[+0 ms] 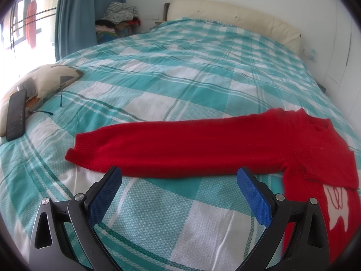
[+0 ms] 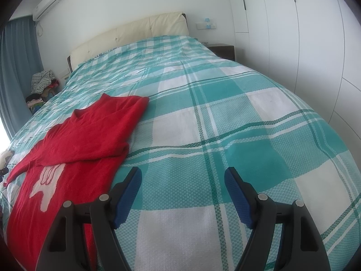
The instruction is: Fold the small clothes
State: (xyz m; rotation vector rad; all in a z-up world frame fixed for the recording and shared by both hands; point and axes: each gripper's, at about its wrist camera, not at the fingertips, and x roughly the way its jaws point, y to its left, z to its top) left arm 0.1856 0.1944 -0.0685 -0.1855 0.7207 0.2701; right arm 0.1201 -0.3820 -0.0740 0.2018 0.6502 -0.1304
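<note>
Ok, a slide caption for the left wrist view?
Open left gripper poised before a red sweater's outstretched sleeve on a teal plaid bedspread.

Bedroom, white walls. Wide bed [image 2: 225, 117] under a teal-and-white checked cover, cream padded headboard [image 2: 135, 31] at the far end. Blue-grey curtain [image 1: 83, 11] beside a bright window with rails [image 1: 27, 20]. Heap of clothes [image 1: 119, 15] in the corner. White wardrobe doors [image 2: 304, 33], dark nightstand [image 2: 223, 49], air conditioner [image 2: 50, 1] high up. Patterned pillow [image 1: 45, 79] with a dark phone [image 1: 15, 117].
</note>
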